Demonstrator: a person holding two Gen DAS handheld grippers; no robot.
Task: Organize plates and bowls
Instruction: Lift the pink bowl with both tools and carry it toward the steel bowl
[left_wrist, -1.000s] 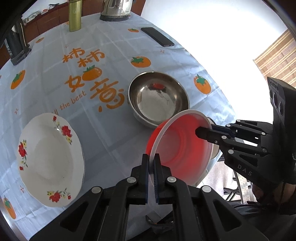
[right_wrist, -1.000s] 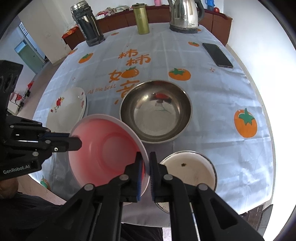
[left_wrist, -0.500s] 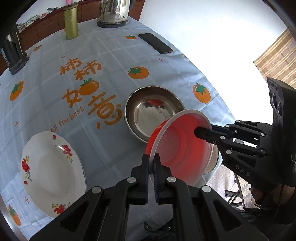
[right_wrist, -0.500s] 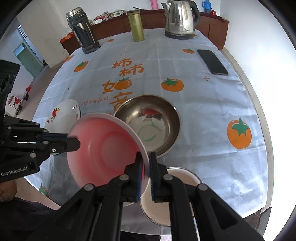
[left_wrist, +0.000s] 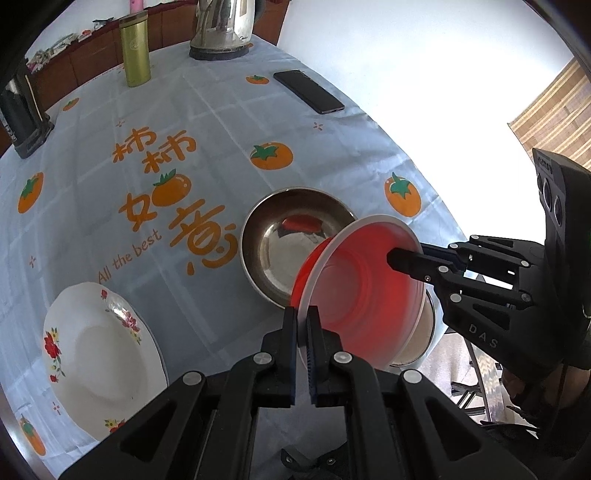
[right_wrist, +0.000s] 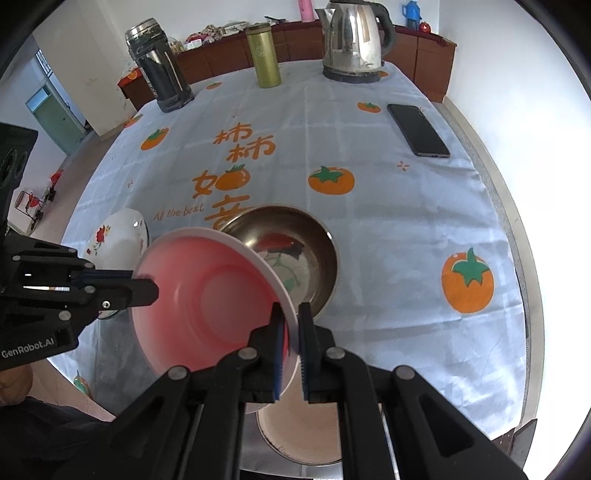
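Observation:
A red plastic bowl (left_wrist: 364, 291) (right_wrist: 210, 302) hangs in the air above the table's near edge, tilted. My left gripper (left_wrist: 302, 325) is shut on its near rim; in the right wrist view it (right_wrist: 147, 291) pinches the bowl's left rim. My right gripper (right_wrist: 291, 325) is shut on the opposite rim and shows in the left wrist view (left_wrist: 397, 256). A steel bowl (left_wrist: 284, 236) (right_wrist: 295, 254) sits on the table just beyond. A floral white plate (left_wrist: 96, 354) (right_wrist: 118, 240) lies at the left. A cream bowl (right_wrist: 299, 435) (left_wrist: 421, 332) sits below the red bowl.
On the persimmon tablecloth (right_wrist: 369, 206), a black phone (right_wrist: 417, 129) lies at the far right. A steel kettle (right_wrist: 354, 40), a green flask (right_wrist: 266, 55) and a dark flask (right_wrist: 159, 70) stand along the far edge. The table edge runs close on the right.
Both grippers have lifted the red bowl higher and pulled it back; the table looks farther away. The grips on the rim have not changed.

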